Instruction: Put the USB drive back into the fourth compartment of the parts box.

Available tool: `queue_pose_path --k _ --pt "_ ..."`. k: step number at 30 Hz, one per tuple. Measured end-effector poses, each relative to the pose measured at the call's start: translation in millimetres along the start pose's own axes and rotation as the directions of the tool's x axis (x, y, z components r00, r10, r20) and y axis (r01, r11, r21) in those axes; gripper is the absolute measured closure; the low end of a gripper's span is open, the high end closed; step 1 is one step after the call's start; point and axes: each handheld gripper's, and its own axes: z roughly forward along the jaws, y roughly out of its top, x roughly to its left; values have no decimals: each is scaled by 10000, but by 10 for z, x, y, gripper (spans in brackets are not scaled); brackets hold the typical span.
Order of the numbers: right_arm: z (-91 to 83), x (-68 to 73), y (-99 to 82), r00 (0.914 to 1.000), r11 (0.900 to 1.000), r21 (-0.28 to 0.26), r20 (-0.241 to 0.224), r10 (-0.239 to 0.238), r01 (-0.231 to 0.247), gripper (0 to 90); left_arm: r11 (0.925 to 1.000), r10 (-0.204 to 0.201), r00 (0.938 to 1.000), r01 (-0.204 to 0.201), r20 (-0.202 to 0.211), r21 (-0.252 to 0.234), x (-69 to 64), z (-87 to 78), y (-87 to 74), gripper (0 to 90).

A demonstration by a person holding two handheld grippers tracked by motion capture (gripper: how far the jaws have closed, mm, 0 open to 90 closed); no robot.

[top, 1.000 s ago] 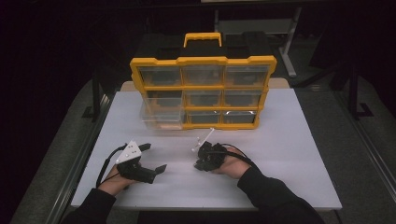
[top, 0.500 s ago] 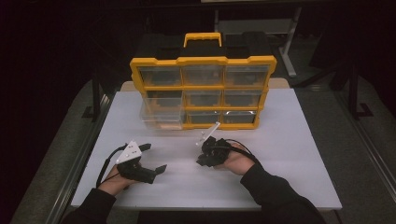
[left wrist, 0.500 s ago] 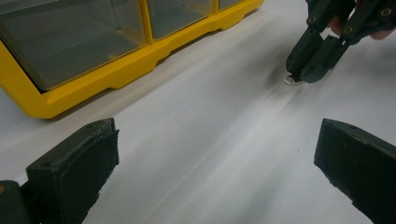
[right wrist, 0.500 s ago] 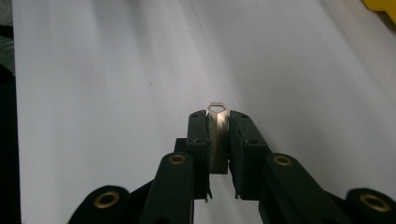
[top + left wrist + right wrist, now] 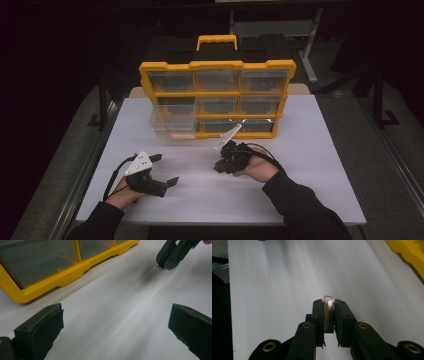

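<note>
1. High view: a white table (image 5: pixel 300 200) stands in a dark room, with dim floor to either side. A yellow drawer cabinet (image 5: pixel 217 65) with clear drawers sits at the far middle; one clear drawer (image 5: pixel 172 122) at its lower left is pulled out. The left gripper (image 5: pixel 165 170) rests low near the front left, jaws spread wide and empty. The right gripper (image 5: pixel 220 161) sits near the table's middle, in front of the cabinet. Compared with a second ago, the right gripper is raised and nearer the cabinet, while the left has kept its place. The small piece it holds is too small to make out here.

2. Left gripper view: both black jaws stand far apart over bare table, nothing between them. The cabinet's yellow base crosses the upper left, cut off by the frame. The right gripper (image 5: pixel 165 265) hangs at upper right, a small metal part (image 5: pixel 158 267) at its tip.

3. Right gripper view: the jaws are narrow, clamped on a small metal part (image 5: pixel 328 308) with a pointed loop end, held above the table. Its lower end is hidden between the pads.
</note>
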Motion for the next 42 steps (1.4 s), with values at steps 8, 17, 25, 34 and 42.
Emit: queue_pose_path --k 8,17,25,34,42 --pt "-128 -32 40 10000 9998 -174 62 -32 33 779 10000 81 10000 -81 16 -7 -11 -1 8 0" --pt "-249 -56 86 10000 9996 -272 -27 9 -10 779 10000 69 10000 -69 60 0 -21 17 13 0" --pt "-368 -93 180 10000 9989 -458 -53 -51 49 779 10000 14 10000 -14 31 1 -8 18 9 0" --pt "-521 -107 356 9996 9980 -564 41 -284 285 779 10000 -17 10000 17 37 7 -6 21 8 0" --pt "-702 -104 561 9989 9960 -767 139 -447 457 779 10000 -69 10000 69 44 9 -3 27 5 0"
